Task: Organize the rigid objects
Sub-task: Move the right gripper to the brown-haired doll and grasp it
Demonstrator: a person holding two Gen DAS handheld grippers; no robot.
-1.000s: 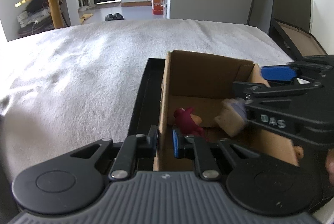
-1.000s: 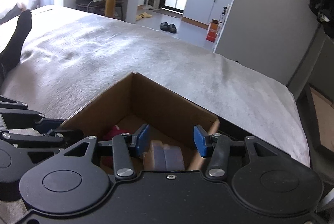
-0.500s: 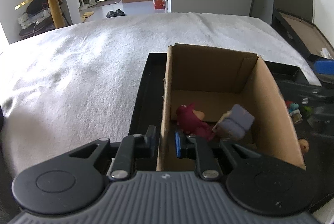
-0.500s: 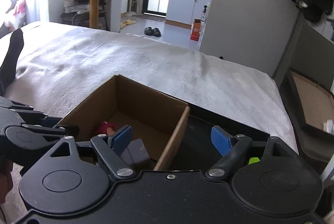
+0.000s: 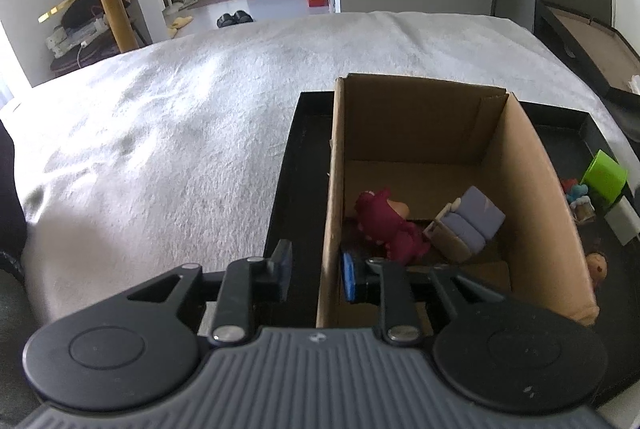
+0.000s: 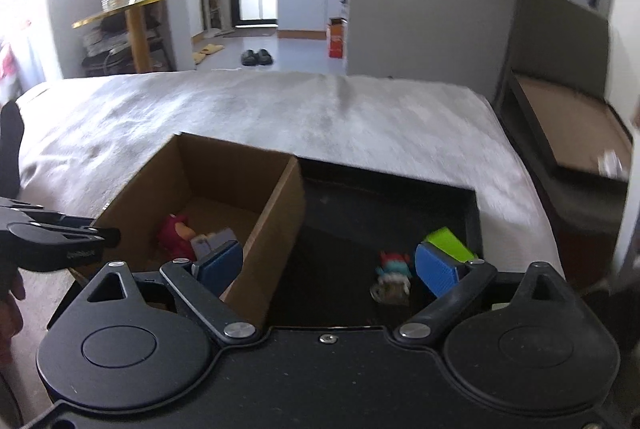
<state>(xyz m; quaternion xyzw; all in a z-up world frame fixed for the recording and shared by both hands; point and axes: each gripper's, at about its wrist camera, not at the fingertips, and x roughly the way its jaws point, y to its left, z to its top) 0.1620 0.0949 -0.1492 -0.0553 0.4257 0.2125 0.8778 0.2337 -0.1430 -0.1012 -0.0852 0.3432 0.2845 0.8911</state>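
Note:
A cardboard box (image 5: pixel 420 125) stands in a black tray (image 5: pixel 296 149) on the bed. Inside it lie a dark red dinosaur toy (image 5: pixel 384 225) and a lilac and beige toy sofa (image 5: pixel 468 225). My left gripper (image 5: pixel 316 273) straddles the box's near left wall. Its inner pad is against the cardboard and its outer pad stands a little off, so it is open. My right gripper (image 6: pixel 328 269) is wide open and empty above the tray (image 6: pixel 380 197), with its left finger over the box (image 6: pixel 276 205) corner. The dinosaur (image 6: pixel 176 233) and sofa (image 6: pixel 212 241) show behind that finger.
On the tray right of the box lie a green block (image 6: pixel 448 243), a small red and teal figure (image 6: pixel 394 275), a white block (image 5: pixel 622 219) and a brown figure (image 5: pixel 598 265). Grey bedding surrounds the tray. A dark bench stands at the bed's right edge.
My right gripper let go of the toy sofa, which now lies in the box. It opened wide and drew back to the right over the tray. My left fingers spread slightly at the box wall.

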